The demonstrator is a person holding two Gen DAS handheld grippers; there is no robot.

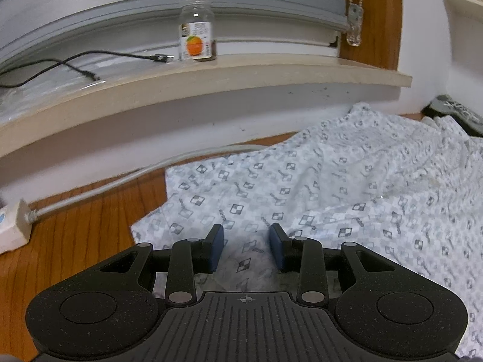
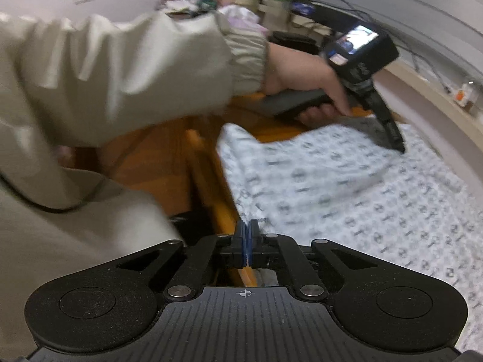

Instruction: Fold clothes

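On the wooden floor (image 1: 75, 241) below a window sill (image 1: 211, 75), the thin, limp printed garment (image 1: 332, 181) lies spread, likely best pinched at hems: the left gripper (image 1: 247, 249) hangs half-open over its near edge, empty, while the right gripper (image 2: 247, 242) pinches its edge shut.

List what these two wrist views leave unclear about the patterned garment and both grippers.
- Left wrist view: what kind of piece the patterned garment is; the right and bottom edges cut it off.
- Right wrist view: whether the left gripper holds cloth; blurred.
- Right wrist view: how much fabric the right gripper pinches; its pads hide it.
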